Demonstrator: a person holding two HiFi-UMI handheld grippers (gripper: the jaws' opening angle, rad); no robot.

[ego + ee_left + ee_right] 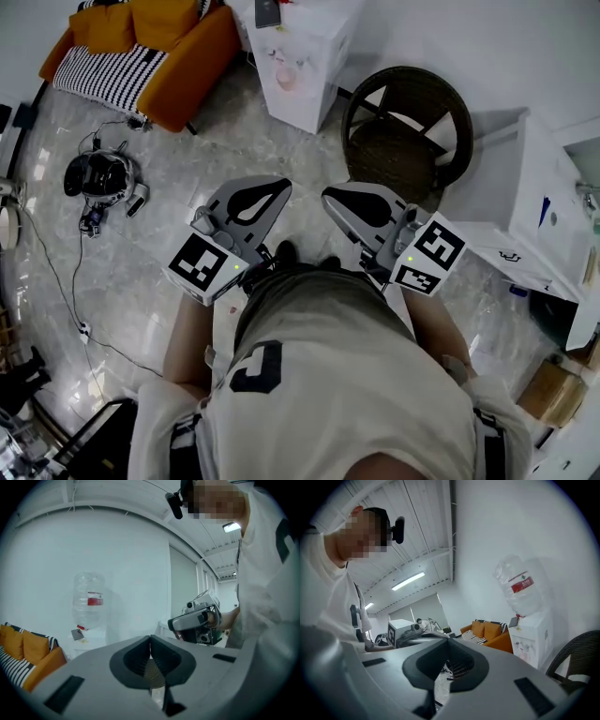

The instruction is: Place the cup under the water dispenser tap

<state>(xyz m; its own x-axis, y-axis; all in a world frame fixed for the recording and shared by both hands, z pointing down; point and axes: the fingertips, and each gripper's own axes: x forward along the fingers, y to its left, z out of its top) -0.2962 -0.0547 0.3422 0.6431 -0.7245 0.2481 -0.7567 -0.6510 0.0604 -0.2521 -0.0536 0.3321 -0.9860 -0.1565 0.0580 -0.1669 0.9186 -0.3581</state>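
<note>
The white water dispenser (302, 58) stands against the far wall, and its clear bottle (89, 599) with a red label shows in both gripper views (519, 587). No cup shows in any view. My left gripper (279, 187) and right gripper (332, 197) are held side by side in front of the person's chest, over the floor, well short of the dispenser. The left gripper (150, 640) is shut with nothing between its pads. The right gripper (447, 641) is also shut and empty. Each gripper view catches the other gripper at its side.
A dark wicker chair (409, 131) stands right of the dispenser. An orange sofa (150, 47) with a striped cushion fills the far left. A black and white device (101, 178) with cables lies on the marble floor. White furniture (534, 197) lines the right side.
</note>
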